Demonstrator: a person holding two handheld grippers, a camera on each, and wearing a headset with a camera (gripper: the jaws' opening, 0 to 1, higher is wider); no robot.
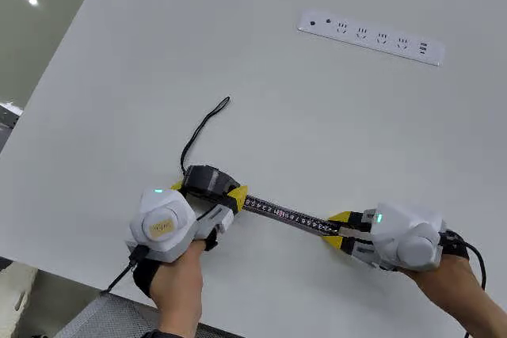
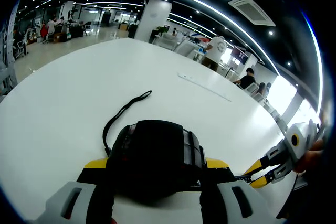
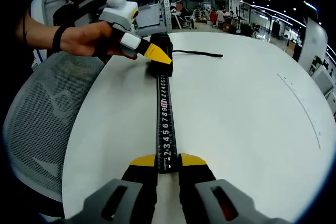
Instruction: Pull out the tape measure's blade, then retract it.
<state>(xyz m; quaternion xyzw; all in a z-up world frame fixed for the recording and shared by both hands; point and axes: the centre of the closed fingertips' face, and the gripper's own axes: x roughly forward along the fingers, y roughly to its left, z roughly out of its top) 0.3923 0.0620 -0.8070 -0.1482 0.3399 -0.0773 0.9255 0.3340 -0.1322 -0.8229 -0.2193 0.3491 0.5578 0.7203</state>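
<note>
A: Where is the tape measure case [image 1: 207, 182]?
B: On the white table [image 1: 238, 53], near its close edge. The left gripper [image 1: 208, 190] is clamped on it, one yellow jaw on each side of the case. The blade [image 1: 287, 216] is extended from the case and lies flat. The right gripper [image 1: 336, 229] is closed on the blade's end, well apart from the case.
A: Differences between views?
B: Right gripper view: printed numbers on the blade are legible, and a grey mesh chair [image 3: 47, 124] sits past the table edge nearest the case. Left gripper view: the black case top close up, with people [image 2: 216, 51] well beyond the case. Head view: sockets of the power strip [image 1: 371, 37] are distinct, well beyond the case.
A: Counts?
B: One case, one blade, one black strap [image 1: 202, 128] trailing from the case away from the person, one power strip, two grippers, one chair.
A: Surface, room?
B: Matte white top. Open office with ceiling light strips and desks far behind the case.
</note>
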